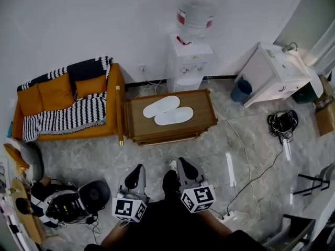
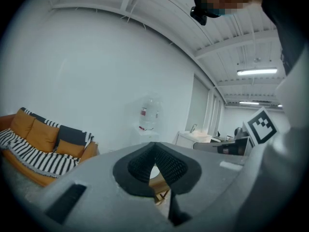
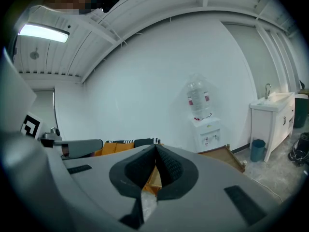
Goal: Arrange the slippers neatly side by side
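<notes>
Left gripper (image 1: pixel 137 171) and right gripper (image 1: pixel 185 167) are both hanging low in front of the person, each with its jaws pressed together and nothing between them (each gripper's own view is showing the dark pads meeting at the tip). Straight ahead of them and well apart, the wooden coffee table (image 1: pixel 141 123) is carrying both white slippers near the middle of its top. The farther slipper (image 1: pixel 161 106) and the nearer slipper (image 1: pixel 174 116) are lying flat, their long axes running along the table's length, so crosswise to the way the grippers are pointing. They are touching along their sides, with the farther one sitting more toward the table's left end, so the pair is looking staggered rather than level. The right gripper is sitting a little closer to the nearer slipper, the left closer to the farther one's free end; I am judging that either hand must first travel forward to the table. Counting: two grippers, two slippers, one table.
</notes>
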A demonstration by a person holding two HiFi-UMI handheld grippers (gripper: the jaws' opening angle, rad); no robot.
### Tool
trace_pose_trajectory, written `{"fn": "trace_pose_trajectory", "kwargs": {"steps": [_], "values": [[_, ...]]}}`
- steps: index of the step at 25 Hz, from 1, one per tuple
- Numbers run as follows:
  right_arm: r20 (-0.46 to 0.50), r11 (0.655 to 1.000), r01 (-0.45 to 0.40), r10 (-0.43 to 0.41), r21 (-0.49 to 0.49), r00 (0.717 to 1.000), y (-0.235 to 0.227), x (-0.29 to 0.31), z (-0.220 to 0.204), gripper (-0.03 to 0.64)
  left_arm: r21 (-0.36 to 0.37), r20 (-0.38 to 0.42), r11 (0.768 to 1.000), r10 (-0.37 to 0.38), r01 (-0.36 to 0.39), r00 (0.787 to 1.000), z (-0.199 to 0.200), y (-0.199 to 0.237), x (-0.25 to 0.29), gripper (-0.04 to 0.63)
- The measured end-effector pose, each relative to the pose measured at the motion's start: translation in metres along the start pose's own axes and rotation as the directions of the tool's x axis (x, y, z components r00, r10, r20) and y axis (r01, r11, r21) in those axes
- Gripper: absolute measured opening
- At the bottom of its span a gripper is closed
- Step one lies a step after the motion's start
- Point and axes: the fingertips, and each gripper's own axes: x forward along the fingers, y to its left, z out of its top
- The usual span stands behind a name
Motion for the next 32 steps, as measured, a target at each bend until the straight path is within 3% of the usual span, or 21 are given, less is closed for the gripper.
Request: {"fn": "trace_pose_trajectory", "kwargs": {"steps": [10, 16, 25, 32], "values": [[-0.068, 0.998, -0.055, 0.057, 0.024, 0.996, -0.092, 0.069, 0.025, 0.012, 0.026, -0.028, 1.0, 0.01, -0.009, 1.0, 0.022, -0.018, 0.128, 0.012], [-0.087, 0.997, -0.065, 0.068, 0.032, 0.994, -0.135, 0.101, 0.038, 0.012, 0.005, -0.039, 1.0, 0.017, -0.017, 0.999, 0.031, -0.027, 0.184, 0.012], [-0.147, 0.997, -0.041, 0.05, 0.066, 0.988, -0.171, 0.131, 0.032, 0.012, -0.002, -0.032, 0.999, 0.046, -0.046, 0.998, 0.041, -0.027, 0.212, 0.012], [-0.202, 0.998, -0.003, 0.017, 0.07, 0.979, -0.191, 0.172, 0.02, 0.012, -0.004, -0.032, 1.0, 0.026, -0.026, 0.999, 0.047, -0.015, 0.237, 0.012]]}}
